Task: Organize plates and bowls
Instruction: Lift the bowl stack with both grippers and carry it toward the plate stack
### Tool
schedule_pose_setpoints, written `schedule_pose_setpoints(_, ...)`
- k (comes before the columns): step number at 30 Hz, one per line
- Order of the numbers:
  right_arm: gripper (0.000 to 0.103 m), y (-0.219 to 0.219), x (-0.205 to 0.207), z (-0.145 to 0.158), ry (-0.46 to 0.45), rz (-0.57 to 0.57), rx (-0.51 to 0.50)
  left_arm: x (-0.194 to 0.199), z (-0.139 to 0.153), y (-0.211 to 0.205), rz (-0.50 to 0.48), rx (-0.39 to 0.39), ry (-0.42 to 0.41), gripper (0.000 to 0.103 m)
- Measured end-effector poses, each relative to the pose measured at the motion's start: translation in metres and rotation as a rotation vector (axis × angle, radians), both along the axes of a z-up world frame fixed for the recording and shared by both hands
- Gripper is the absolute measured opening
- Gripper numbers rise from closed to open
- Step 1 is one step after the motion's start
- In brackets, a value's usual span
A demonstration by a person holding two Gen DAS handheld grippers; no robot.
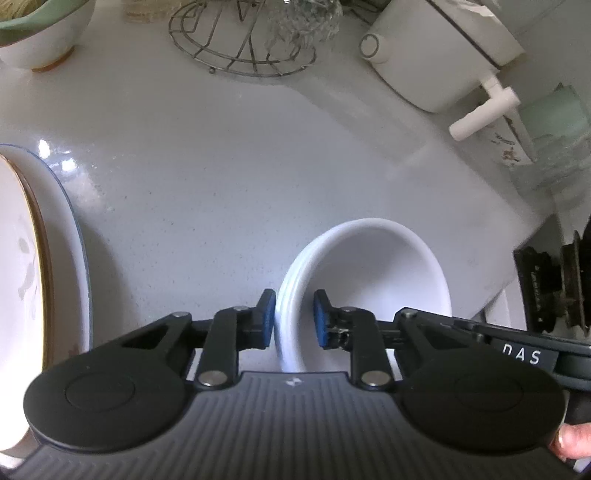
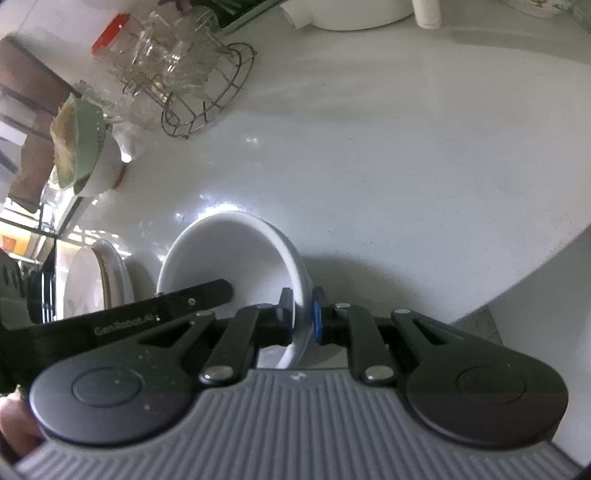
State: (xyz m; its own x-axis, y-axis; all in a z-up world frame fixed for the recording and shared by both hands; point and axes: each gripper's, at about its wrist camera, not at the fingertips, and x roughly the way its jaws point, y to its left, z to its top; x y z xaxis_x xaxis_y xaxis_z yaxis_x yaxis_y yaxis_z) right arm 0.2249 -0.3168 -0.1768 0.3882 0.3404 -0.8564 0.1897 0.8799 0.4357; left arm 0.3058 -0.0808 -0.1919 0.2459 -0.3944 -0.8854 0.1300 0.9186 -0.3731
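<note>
A stack of white bowls (image 1: 373,266) stands on the white counter near its front edge. My left gripper (image 1: 294,317) straddles the stack's left rim; its blue pads stand a little apart from the rim. My right gripper (image 2: 300,314) is shut on the right rim of the same white bowls (image 2: 225,254). The left gripper's black body crosses the right wrist view over the bowl. A stack of plates (image 1: 33,277), a gold-rimmed one on a larger blue-edged one, lies to the left, also in the right wrist view (image 2: 99,280).
A white bowl with a green inside (image 1: 40,33) stands at the back left. A wire rack (image 1: 240,44) with clear glassware is behind. A white appliance with a handle (image 1: 443,62) is at the back right. The counter edge (image 2: 517,280) drops off at right.
</note>
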Motion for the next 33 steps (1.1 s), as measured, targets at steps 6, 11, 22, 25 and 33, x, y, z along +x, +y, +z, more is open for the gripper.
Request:
schedule_pose_setpoints(6, 0.013, 0.007, -0.004, 0.0, 0.011, -0.052, -0.03, -0.004, 0.002, 0.003, -0.08, 0.022, 0.02, 0.025)
schedule_pose_setpoints(11, 0.013, 0.013, -0.007, 0.004, 0.016, -0.094, -0.012, -0.002, 0.007, 0.019, -0.068, -0.01, 0.042, 0.025)
schedule_pose_setpoints(22, 0.013, 0.034, -0.023, 0.036, -0.01, -0.11, 0.023, 0.0, 0.051, 0.044, -0.087, -0.055, 0.025, 0.025)
schedule_pose_setpoints(25, 0.013, 0.042, -0.027, 0.048, -0.021, -0.101, 0.012, -0.003, 0.062, 0.05, -0.092, -0.06, 0.017, 0.025)
schedule_pose_setpoints(33, 0.013, 0.054, -0.024, 0.072, -0.043, -0.055, 0.006, -0.013, 0.093, 0.064, -0.116, -0.023, -0.017, 0.025)
